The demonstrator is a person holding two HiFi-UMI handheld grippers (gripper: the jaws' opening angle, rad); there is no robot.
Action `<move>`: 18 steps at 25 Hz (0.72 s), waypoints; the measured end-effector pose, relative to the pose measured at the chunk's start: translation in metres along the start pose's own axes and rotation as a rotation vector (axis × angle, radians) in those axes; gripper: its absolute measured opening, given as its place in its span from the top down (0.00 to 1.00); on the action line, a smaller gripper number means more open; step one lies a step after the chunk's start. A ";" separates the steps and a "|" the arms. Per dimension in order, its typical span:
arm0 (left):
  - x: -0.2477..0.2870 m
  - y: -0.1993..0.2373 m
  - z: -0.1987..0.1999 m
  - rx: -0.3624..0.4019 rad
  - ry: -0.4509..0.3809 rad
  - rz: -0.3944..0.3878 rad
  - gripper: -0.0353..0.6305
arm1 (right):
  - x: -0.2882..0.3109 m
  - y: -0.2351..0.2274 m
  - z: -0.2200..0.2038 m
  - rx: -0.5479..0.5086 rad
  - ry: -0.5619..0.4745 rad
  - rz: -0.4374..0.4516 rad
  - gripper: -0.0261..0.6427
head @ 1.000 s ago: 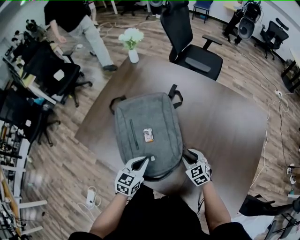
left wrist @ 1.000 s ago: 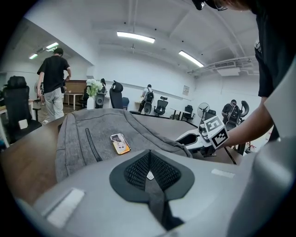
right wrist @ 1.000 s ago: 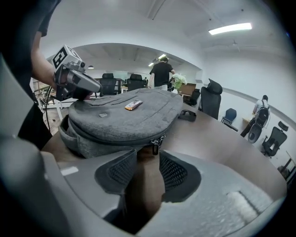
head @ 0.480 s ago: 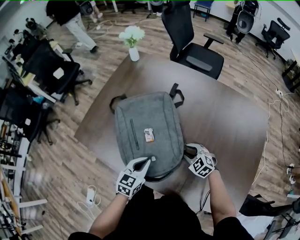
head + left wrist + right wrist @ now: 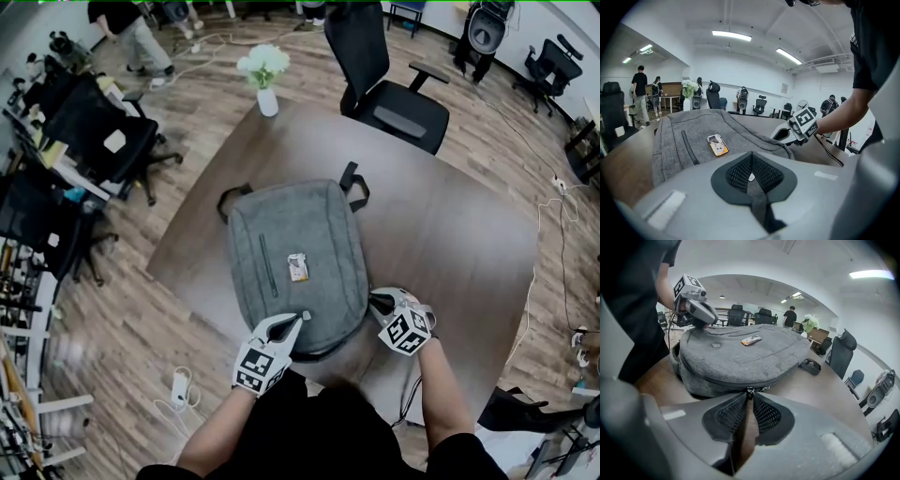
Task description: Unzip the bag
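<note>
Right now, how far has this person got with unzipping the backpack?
Done: nothing yet. The zipper along the side of the grey backpack is closed all the way. In hand: the left hand-held gripper, shut, rests on the backpack's top, and the jaws of the right hand-held gripper are closing on the zipper pull at their tips. Left: drawing that pull along the whole zipper.

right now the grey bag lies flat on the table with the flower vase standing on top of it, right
Not quite. The vase stands on the table itself, beyond the far end of the bag and apart from it, as the head view shows. The rest holds: the bag lies flat on the table.
</note>
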State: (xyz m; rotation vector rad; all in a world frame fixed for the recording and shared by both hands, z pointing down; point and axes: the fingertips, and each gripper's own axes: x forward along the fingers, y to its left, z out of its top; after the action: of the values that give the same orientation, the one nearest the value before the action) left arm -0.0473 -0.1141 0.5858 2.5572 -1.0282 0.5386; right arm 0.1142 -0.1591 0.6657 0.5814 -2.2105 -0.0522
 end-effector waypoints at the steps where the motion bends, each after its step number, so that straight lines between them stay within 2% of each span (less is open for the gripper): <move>1: 0.000 -0.001 0.000 0.002 -0.001 0.000 0.92 | -0.001 0.000 0.000 0.000 0.000 0.001 0.89; 6: 0.000 -0.002 0.001 0.005 -0.005 0.000 0.92 | -0.007 0.000 -0.001 -0.009 -0.007 -0.012 0.94; 11: 0.000 -0.002 -0.001 0.015 -0.001 0.000 0.92 | -0.005 0.001 -0.002 -0.027 -0.010 -0.016 0.94; 15: -0.001 -0.002 0.000 0.015 -0.006 -0.003 0.92 | 0.001 0.005 0.000 -0.048 -0.008 -0.001 0.87; 18: 0.000 -0.003 -0.001 0.014 -0.003 -0.003 0.92 | 0.005 0.004 -0.002 -0.040 -0.009 -0.011 0.86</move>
State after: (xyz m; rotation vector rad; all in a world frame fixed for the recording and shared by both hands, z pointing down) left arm -0.0457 -0.1114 0.5865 2.5721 -1.0251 0.5428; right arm 0.1111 -0.1574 0.6715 0.5723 -2.2103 -0.1046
